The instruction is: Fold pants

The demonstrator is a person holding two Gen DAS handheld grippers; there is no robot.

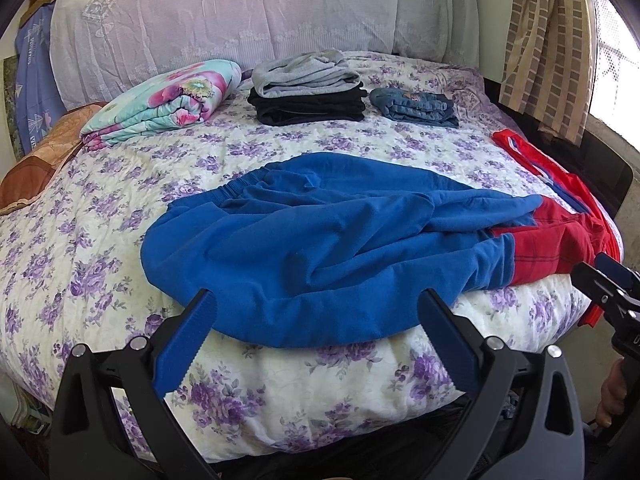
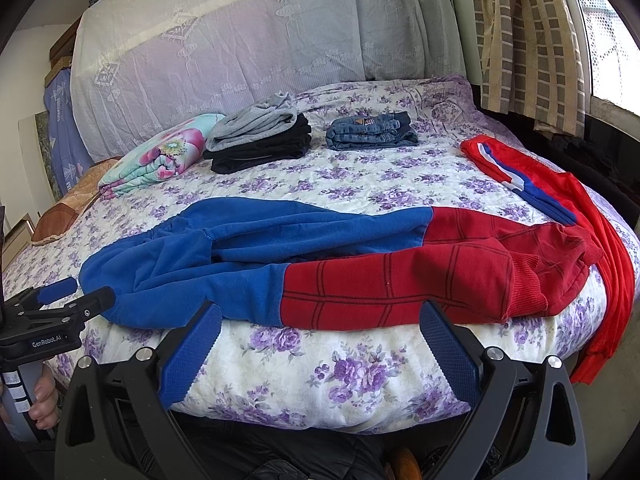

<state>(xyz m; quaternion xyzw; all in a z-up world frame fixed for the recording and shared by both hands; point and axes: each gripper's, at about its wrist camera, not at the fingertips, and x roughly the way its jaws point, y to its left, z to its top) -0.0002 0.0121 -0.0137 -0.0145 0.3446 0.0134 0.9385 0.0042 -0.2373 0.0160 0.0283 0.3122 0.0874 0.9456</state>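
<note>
The pants (image 2: 304, 268) are lying soft, light, probably floppy fleece; waistband and cuffs are offering grip. Both claws, left (image 1: 316, 300) and right (image 2: 320, 312), are gaping wide, empty.

Floral-quilted bed (image 2: 360, 376), checked curtain (image 2: 528, 40), bright window (image 2: 612, 40).

Left gripper (image 1: 316, 304): fingers spread wide, nothing between the pads, aimed level and forward. Right gripper (image 2: 320, 312): likewise spread wide, nothing held. A bare hand (image 2: 42, 404) grips the left handle from below.
</note>
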